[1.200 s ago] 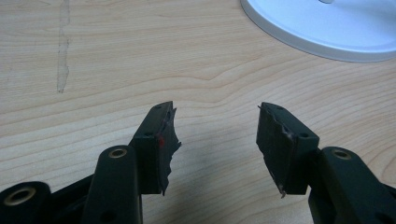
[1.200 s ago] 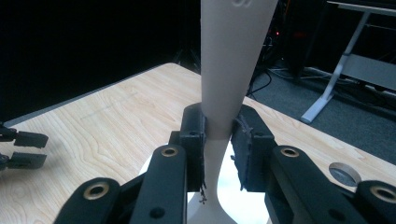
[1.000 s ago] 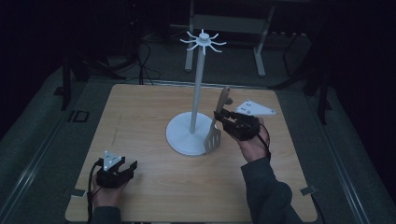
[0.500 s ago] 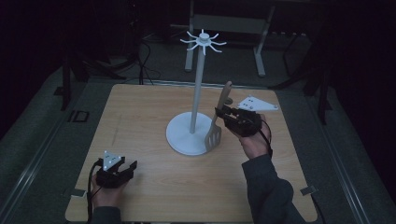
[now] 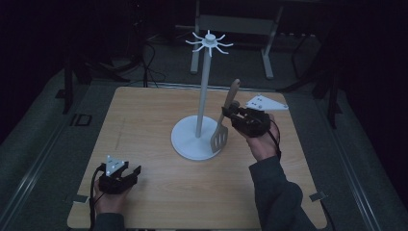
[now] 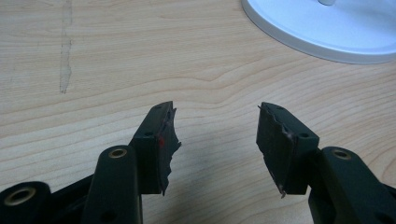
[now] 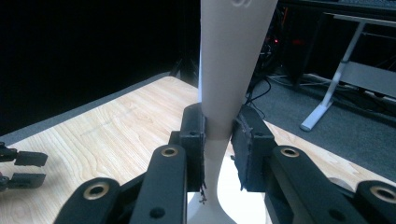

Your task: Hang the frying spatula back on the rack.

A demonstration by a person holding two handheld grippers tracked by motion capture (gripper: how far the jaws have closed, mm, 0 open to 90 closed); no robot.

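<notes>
Gripping the spatula [image 5: 226, 122] upright by its handle beside the white stand [image 5: 204, 96], the right gripper [image 5: 236, 116] had jaws clamped tight. The left gripper [image 5: 120, 177] rested wide open and empty near the table's [image 5: 144, 115] front edge. Hanging it on the top hooks looked not yet done.

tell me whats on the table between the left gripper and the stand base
Nothing: in the high view, bare wood runs from the left gripper to the stand base. The left gripper view shows the same bare table.
</notes>
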